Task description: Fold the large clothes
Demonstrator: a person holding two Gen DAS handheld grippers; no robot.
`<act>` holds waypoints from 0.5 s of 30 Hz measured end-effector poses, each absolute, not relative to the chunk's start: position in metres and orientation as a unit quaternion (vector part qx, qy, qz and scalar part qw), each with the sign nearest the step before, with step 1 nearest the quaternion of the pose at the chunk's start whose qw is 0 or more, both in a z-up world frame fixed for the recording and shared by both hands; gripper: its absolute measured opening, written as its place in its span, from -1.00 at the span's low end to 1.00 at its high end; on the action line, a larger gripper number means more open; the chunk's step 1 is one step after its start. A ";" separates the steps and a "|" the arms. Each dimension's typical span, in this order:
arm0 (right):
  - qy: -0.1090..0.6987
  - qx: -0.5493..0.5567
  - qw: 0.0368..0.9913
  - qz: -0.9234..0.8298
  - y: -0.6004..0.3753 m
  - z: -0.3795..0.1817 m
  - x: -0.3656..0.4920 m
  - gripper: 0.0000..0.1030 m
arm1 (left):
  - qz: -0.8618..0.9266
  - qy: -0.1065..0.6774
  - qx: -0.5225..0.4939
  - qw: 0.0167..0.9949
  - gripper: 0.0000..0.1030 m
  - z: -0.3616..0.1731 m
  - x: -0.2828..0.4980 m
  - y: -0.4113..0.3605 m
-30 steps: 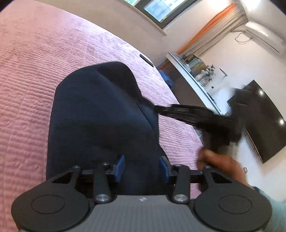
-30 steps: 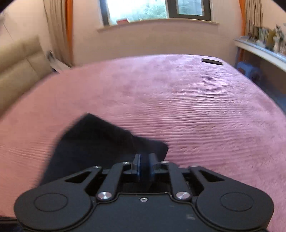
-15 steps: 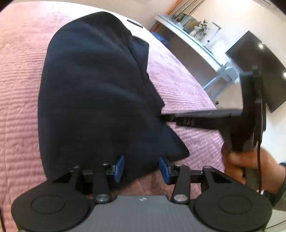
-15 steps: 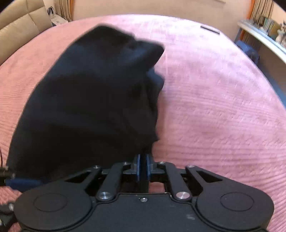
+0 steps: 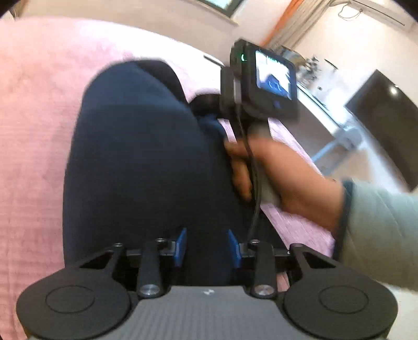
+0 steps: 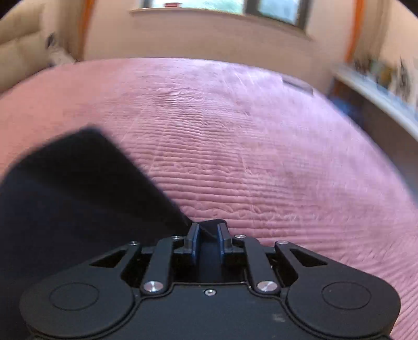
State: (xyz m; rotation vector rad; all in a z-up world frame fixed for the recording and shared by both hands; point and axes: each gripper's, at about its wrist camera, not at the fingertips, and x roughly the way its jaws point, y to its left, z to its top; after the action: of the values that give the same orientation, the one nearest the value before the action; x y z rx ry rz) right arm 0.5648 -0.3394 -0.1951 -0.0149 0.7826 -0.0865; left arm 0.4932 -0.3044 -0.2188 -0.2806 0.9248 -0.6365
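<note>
A large dark navy garment lies folded on the pink bedspread. My left gripper hovers over its near edge with its blue pads apart, holding nothing. In the right wrist view the garment fills the lower left. My right gripper has its pads slightly apart with a corner of the dark cloth between them. The right gripper's body and the hand holding it show in the left wrist view, at the garment's right edge.
The pink bedspread stretches far ahead and to the right. A white shelf with small items and a dark TV stand beyond the bed's right side. A window is at the back, a beige headboard at left.
The right gripper swung over and came down at the garment's right edge, its pads now parted a little. The garment has dropped flatter onto the bed. The left gripper stays open.
</note>
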 end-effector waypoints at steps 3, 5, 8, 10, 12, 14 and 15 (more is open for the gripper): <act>0.355 -0.001 0.935 -0.022 -0.350 -0.159 0.537 -0.67 | -0.302 0.446 -0.132 0.832 -0.34 -0.216 0.484 -0.294; 0.343 0.016 0.939 0.015 -0.349 -0.139 0.495 -0.47 | -0.299 0.436 -0.159 0.834 -0.34 -0.204 0.481 -0.287; 0.377 0.033 0.924 0.061 -0.343 -0.141 0.434 -0.38 | -0.273 0.399 -0.173 0.858 -0.23 -0.188 0.487 -0.283; 0.415 -0.004 0.908 0.053 -0.336 -0.168 0.409 -0.40 | -0.238 0.393 -0.175 0.871 -0.12 -0.190 0.495 -0.282; 0.456 -0.015 0.889 0.033 -0.342 -0.196 0.396 -0.47 | -0.225 0.415 -0.179 0.863 -0.20 -0.205 0.507 -0.280; 0.450 -0.004 0.893 0.032 -0.351 -0.201 0.381 -0.44 | -0.235 0.429 -0.179 0.853 -0.30 -0.218 0.510 -0.280; 0.453 -0.015 0.891 0.036 -0.351 -0.200 0.378 -0.44 | -0.243 0.438 -0.180 0.846 -0.30 -0.224 0.508 -0.279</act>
State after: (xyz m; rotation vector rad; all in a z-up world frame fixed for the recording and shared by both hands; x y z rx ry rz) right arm 0.3777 -0.3509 -0.1996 -0.0318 0.9401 0.0745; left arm 0.5079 -0.2788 -0.2238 -0.3805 0.9244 -0.5133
